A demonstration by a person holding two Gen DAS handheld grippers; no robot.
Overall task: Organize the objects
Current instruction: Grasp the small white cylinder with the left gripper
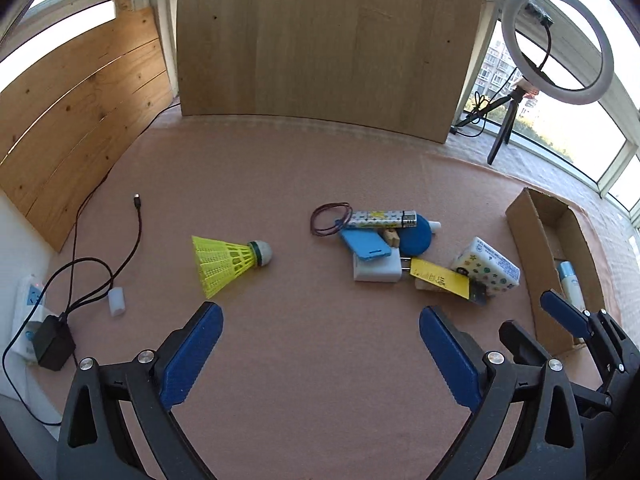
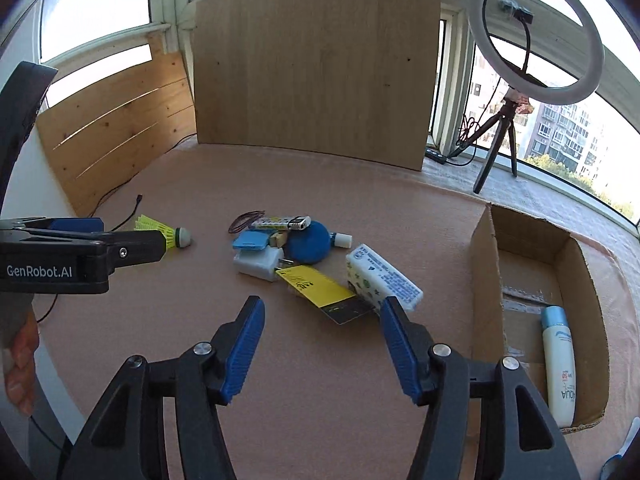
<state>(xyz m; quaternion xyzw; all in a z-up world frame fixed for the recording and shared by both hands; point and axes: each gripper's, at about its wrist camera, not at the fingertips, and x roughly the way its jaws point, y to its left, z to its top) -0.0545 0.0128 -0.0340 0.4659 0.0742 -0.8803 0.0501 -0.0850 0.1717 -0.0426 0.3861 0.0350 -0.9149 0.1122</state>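
Note:
A yellow shuttlecock [image 1: 224, 264] lies on the pink mat, just ahead of my left gripper [image 1: 320, 312], which is wide open with nothing between its fingers. To the right is a pile: dark hair ties [image 1: 326, 220], a patterned lighter [image 1: 380, 219], a blue case [image 1: 364, 246], a white charger [image 1: 378, 270], a yellow card [image 1: 440, 278] and a tissue pack [image 1: 486, 266]. My right gripper [image 2: 323, 302] hangs open above the card [image 2: 316, 284] and beside the tissue pack [image 2: 384, 276], gripping nothing. A white sunscreen bottle [image 2: 560, 360] lies in the cardboard box [image 2: 484, 280].
A power strip [image 1: 28, 304] with a black adapter [image 1: 52, 346], a loose cable [image 1: 136, 232] and a small white cap [image 1: 117, 300] sit at the left. A wooden board [image 1: 328, 40] stands at the back, a ring light [image 1: 556, 44] at the far right. A hand [image 2: 20, 360] holds the left gripper.

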